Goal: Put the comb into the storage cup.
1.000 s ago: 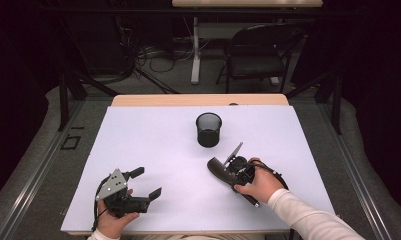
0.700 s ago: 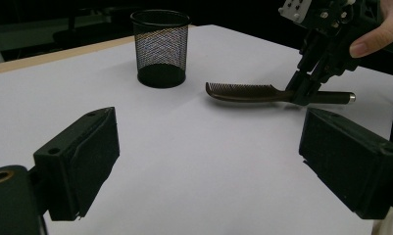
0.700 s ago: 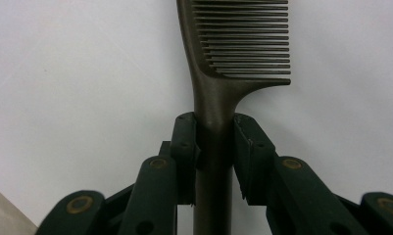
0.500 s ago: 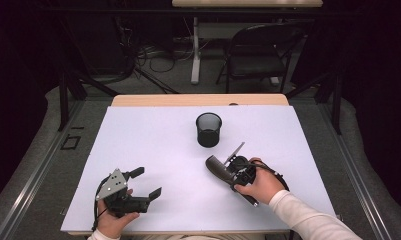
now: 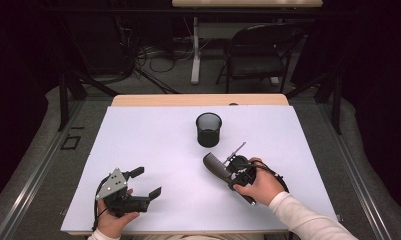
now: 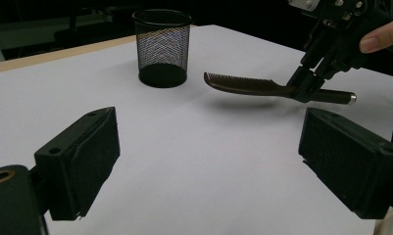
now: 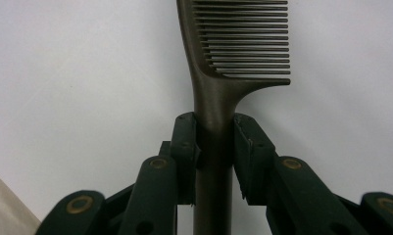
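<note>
while clamped, comb (image 5: pixel 215 166) teeth-end up-left

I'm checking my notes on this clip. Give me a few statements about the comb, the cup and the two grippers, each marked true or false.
1. The right gripper is shut on the comb. True.
2. The comb lies flat on the table. False: it is held above it, its shadow below.
3. The left gripper holds the mesh cup. False: its jaws are open and empty.
4. The mesh cup stands upright. True.
</note>
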The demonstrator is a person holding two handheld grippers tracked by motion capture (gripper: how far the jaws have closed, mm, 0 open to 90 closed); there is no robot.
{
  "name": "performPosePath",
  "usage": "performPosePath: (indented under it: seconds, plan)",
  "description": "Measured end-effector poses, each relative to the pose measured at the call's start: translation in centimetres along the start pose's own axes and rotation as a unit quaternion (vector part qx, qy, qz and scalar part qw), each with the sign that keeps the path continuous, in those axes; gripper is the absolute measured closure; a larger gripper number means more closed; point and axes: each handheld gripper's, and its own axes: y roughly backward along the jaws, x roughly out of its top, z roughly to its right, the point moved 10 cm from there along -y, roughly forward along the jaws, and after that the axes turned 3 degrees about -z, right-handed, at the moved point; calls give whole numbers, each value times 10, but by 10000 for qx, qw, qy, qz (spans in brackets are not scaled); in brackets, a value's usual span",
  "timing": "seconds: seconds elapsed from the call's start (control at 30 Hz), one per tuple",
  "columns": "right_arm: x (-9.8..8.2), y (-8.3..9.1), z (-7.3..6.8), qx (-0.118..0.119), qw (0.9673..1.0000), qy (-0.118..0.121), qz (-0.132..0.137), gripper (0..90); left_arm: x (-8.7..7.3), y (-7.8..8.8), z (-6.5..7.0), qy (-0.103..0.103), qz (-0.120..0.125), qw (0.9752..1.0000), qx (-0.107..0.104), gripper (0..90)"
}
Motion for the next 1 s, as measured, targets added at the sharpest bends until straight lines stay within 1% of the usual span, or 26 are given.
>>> performPosePath:
  seconds: [0.07,0.1,0.13,0.17,0.2,0.23,0.27,0.4,0.43,0.5,0.53,0.57,0.6,0.63,0.67,0.7,0.73,0.8,0.83,0.87,0.9,0.97,1.0]
  plan:
    - [2,1,1,-3,9999,48,95,726,0,0,0,0,-11,10000,17,83]
    - [2,1,2,-14,9999,76,92,726,0,-1,0,5,-4,10000,-11,83]
    - [2,2,1,2,9999,1,114,726,0,-1,0,7,3,10000,-4,83]
    - [3,2,1,17,9998,17,199,726,0,-1,0,12,-1,10000,-11,83]
    - [3,3,0,38,9998,14,207,726,0,-1,-1,19,-5,10000,41,83]
    - [4,4,0,59,9997,16,240,726,0,-1,-1,29,2,10000,45,83]
    - [4,4,0,65,9996,-7,276,726,-1,-1,-1,31,-6,10000,15,83]
    - [8,6,-1,65,9991,22,410,726,-1,-2,-2,49,-35,10000,30,83]
    - [8,7,-1,79,9990,38,444,726,-1,-2,-1,52,-30,10000,-2,83]
    - [10,9,-2,99,9985,15,537,726,-2,-2,-2,51,-40,10000,52,83]
    - [12,9,-3,115,9979,38,638,726,-2,-2,-2,67,-40,9999,62,83]
    - [13,11,-3,126,9977,59,661,726,-3,-2,-2,79,-47,9999,54,84]
    - [14,12,-4,161,9973,15,715,726,-2,-1,-3,96,-24,9999,51,86]
    - [14,13,-4,169,9970,-1,749,726,-2,0,-4,113,-18,9999,104,86]
    - [16,15,-5,186,9965,-34,817,726,-2,0,-4,136,0,9999,61,85]
    - [17,15,-5,199,9960,-35,873,726,-2,0,-5,150,3,9998,121,85]
    - [18,17,-4,200,9955,-44,930,726,-2,0,-5,155,13,9998,88,85]
    - [19,18,-4,248,9943,-60,1039,726,-2,0,-5,150,2,9998,120,85]
    - [20,19,-5,254,9937,-82,1084,727,-2,0,-4,144,4,9999,69,85]
    - [20,20,-5,246,9933,-83,1127,727,-2,0,-4,147,0,9999,64,86]
    - [19,21,-5,244,9932,-71,1132,726,-3,0,-4,138,-16,9998,111,85]
    - [20,22,-7,255,9920,-71,1238,726,-3,0,-4,116,-26,9999,110,85]
    - [19,23,-7,243,9919,-61,1243,727,-3,-1,-4,115,-32,9999,92,85]
